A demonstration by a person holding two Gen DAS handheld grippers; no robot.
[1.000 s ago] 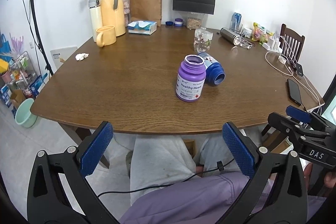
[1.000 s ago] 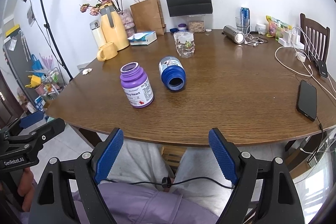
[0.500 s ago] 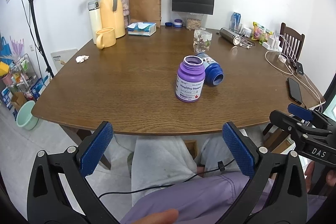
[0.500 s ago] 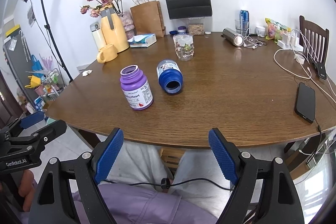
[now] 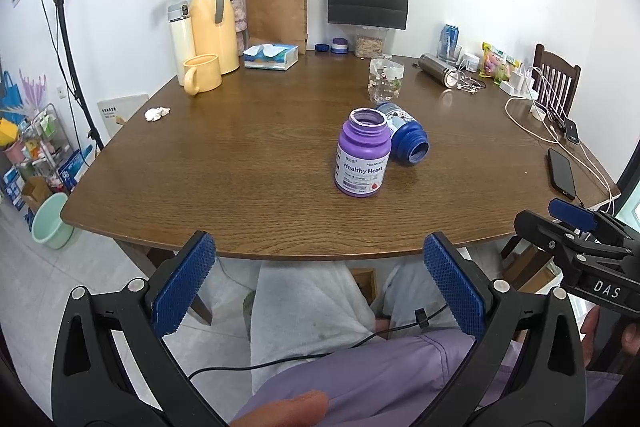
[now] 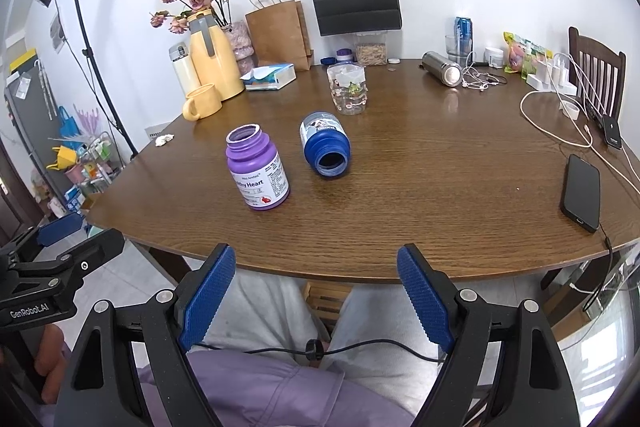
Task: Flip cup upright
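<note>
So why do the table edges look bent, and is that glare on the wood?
Left wrist view: the fisheye lens bows the table edge and darkens the corners. Right wrist view: same bowing; a pale sheen lies on the wood near the steel flask; the bottles are sharp.

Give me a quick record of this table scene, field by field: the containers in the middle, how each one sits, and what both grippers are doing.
lying container: blue plastic bottle, on its side, open mouth toward the camera
standing container: purple plastic bottle, upright, lid off
relation: purple bottle left of the blue one in the right wrist view, apart
surface: brown wooden table
left gripper: open, empty, short of the table edge
right gripper: open, empty, short of the table edge
task state: blue bottle not yet upright
</note>
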